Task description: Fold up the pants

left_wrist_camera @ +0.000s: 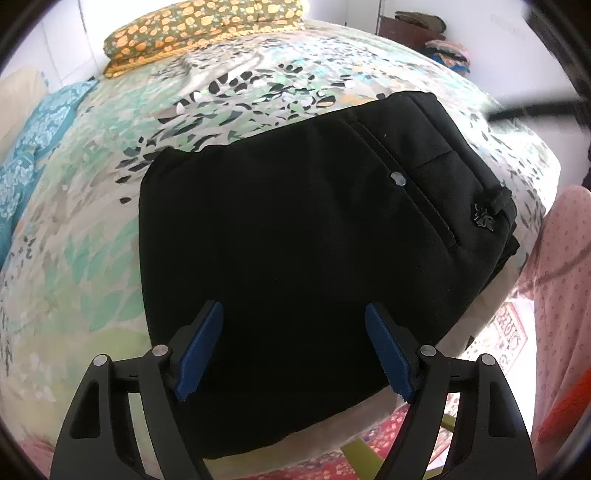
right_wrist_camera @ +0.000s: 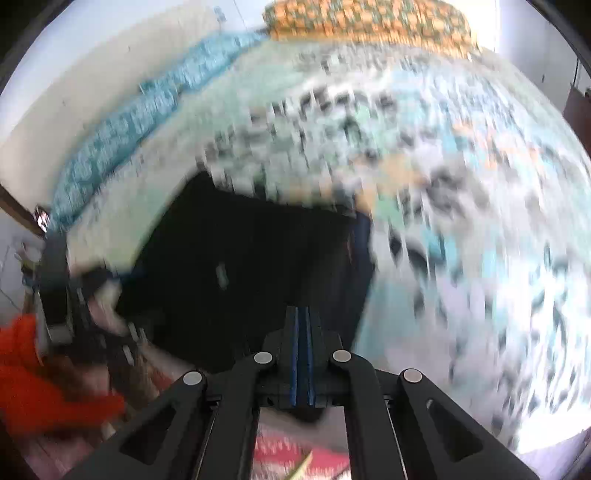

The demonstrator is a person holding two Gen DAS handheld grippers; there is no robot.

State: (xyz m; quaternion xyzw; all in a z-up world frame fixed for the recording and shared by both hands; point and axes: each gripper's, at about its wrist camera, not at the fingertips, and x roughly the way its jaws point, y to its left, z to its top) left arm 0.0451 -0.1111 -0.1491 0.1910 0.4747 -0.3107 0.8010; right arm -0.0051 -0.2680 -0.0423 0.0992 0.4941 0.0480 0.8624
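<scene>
This is a bedroom in a home. A bed (left_wrist_camera: 110, 229) takes up most of both views, spread with a leaf-patterned sheet, with an orange-spotted pillow (left_wrist_camera: 199, 26) at its head and a teal patterned cloth (left_wrist_camera: 33, 147) along the wall side. A red patterned rug (left_wrist_camera: 388, 432) covers the floor, and what may be folded clothes (left_wrist_camera: 448, 53) sit stacked in the far corner.

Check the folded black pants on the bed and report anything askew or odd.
Little stands out. The black pants lie folded in a compact rectangle on the floral bedsheet, but their near end overhangs the bed's edge. Layered edges at the right corner are slightly uneven. The right wrist view is too blurred to add more.
</scene>
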